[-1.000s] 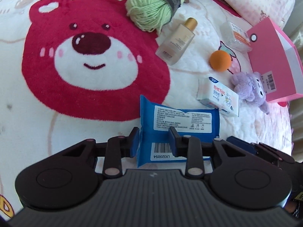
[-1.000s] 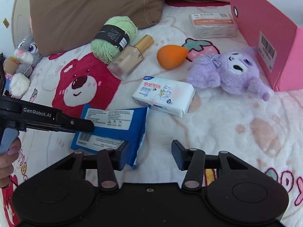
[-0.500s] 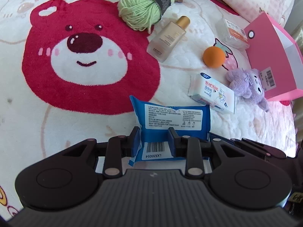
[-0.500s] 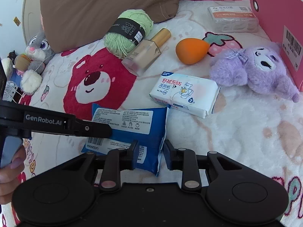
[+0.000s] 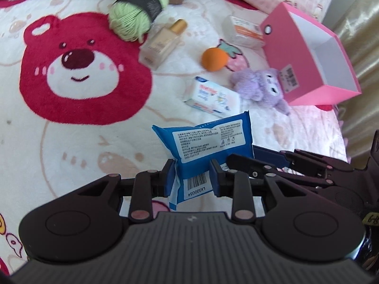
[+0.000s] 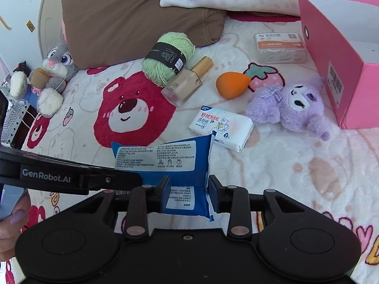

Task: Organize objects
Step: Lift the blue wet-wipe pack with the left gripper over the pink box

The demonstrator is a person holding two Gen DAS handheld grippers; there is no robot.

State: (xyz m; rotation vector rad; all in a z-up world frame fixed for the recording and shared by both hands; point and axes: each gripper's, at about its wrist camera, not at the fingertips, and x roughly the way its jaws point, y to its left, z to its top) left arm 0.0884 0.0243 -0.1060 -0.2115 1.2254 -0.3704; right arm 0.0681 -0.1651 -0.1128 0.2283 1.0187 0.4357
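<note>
Both tools clamp the blue wipes pack; the left gripper pinches its near left end, the right gripper its right end, probably to carry it level toward the pink box at far right.

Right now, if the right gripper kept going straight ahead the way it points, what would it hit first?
The right gripper, shut on the blue wipes pack, would probably carry it into the white tissue pack; depth is unclear.
</note>
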